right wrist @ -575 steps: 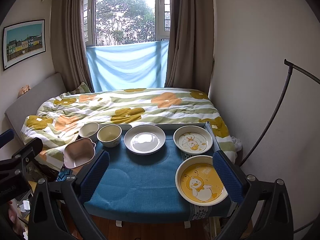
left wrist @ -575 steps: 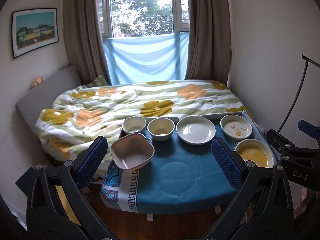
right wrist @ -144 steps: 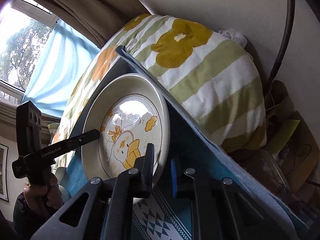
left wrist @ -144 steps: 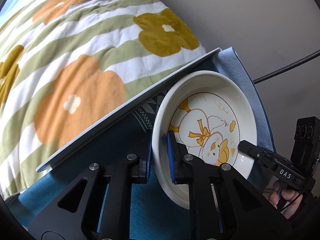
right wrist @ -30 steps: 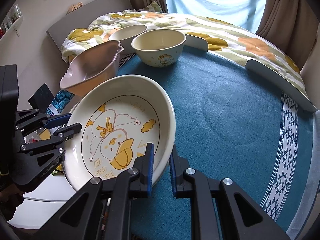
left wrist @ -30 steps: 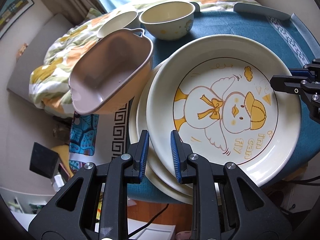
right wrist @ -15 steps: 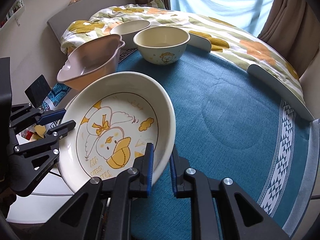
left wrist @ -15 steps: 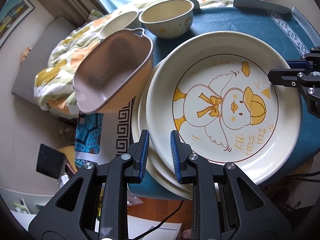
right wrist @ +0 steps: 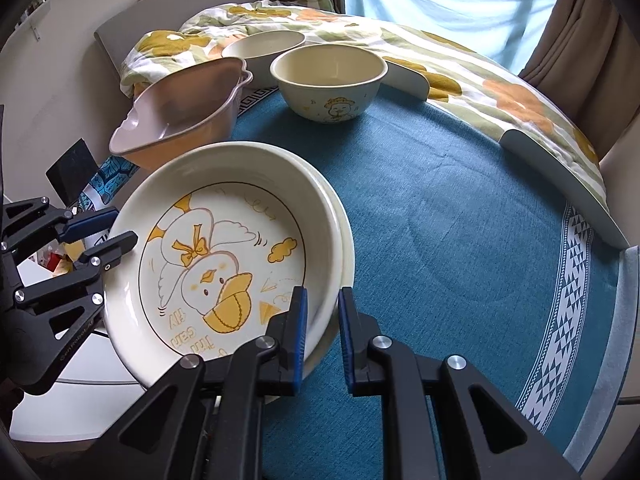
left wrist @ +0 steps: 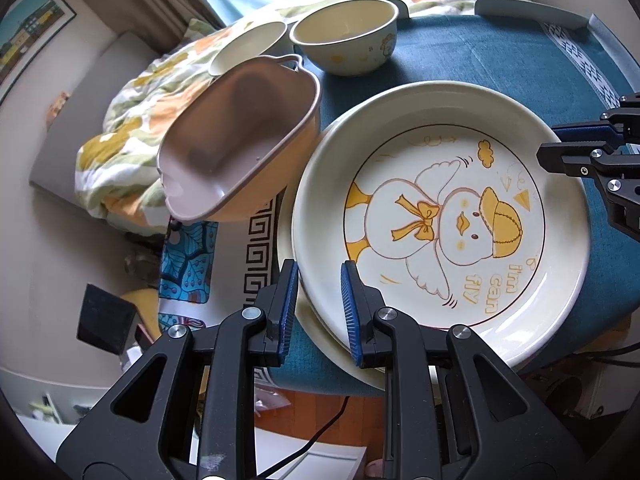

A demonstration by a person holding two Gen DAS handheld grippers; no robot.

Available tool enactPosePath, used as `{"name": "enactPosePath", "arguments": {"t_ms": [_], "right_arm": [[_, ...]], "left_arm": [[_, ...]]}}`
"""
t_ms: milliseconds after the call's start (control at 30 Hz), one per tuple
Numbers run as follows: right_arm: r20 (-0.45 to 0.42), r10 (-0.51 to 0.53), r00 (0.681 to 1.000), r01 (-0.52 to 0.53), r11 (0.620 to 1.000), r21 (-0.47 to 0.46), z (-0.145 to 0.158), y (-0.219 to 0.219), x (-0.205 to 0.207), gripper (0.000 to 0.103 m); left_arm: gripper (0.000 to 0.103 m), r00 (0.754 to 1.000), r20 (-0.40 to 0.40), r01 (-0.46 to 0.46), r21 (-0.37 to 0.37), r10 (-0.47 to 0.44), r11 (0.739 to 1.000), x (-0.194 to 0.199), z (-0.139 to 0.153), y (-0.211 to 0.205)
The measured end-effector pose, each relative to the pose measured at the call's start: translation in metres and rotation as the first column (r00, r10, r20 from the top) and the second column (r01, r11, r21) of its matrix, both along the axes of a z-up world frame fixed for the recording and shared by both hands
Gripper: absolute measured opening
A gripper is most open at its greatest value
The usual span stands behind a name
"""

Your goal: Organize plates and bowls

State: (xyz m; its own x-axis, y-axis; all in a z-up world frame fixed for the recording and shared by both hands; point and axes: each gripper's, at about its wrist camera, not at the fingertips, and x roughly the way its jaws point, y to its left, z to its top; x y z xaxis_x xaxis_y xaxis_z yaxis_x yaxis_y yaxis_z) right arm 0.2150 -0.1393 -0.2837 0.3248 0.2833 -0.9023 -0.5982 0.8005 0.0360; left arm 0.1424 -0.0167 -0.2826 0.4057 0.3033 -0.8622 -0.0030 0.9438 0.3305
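Cream duck-print ceramic plate [left wrist: 440, 216] now lowered onto stacked plates [right wrist: 342, 236], pinched between left tongs [left wrist: 318, 306] and right tongs [right wrist: 322, 336]; next, release.

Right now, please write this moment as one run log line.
left gripper: shut on duck plate | right gripper: shut on duck plate | plate: over stack | bowls: unstacked

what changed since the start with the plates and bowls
The duck plate left the far right corner of the table and now sits stacked on other plates at the near left edge, both grippers clamped on its rim: left gripper, right gripper. The pink dish and two bowls stayed put.
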Motion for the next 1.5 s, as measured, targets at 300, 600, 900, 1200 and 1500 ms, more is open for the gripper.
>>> {"name": "enactPosePath", "arguments": {"t_ms": [300,600,900,1200,1500], "right_arm": [[-0.009,-0.025,1.0,0.025,0.998,0.056,0.011,-0.008,0.004,0.014],[0.002,-0.053,0.999,0.051,0.975,0.218,0.06,-0.028,0.015,0.099],[0.013,0.03,0.999,-0.033,0.974,0.225,0.091,-0.008,0.049,0.101],[-0.071,0.119,0.99,-0.102,0.972,0.212,0.071,0.074,0.082,0.101],[-0.208,0.107,0.972,-0.074,0.984,0.159,0.012,0.134,0.108,0.052]], "left_arm": [[0.019,0.999,0.002,-0.031,-0.076,0.032,0.997,0.004,0.013,0.009],[0.103,0.979,0.127,-0.123,-0.26,0.16,0.958,0.008,0.075,0.036],[0.103,0.947,0.132,-0.221,-0.4,0.294,0.89,0.008,0.109,0.095],[0.102,0.912,0.001,-0.342,-0.556,0.411,0.758,0.031,0.072,0.174],[0.051,0.916,-0.17,-0.38,-0.655,0.363,0.653,0.069,0.005,0.202]]}}
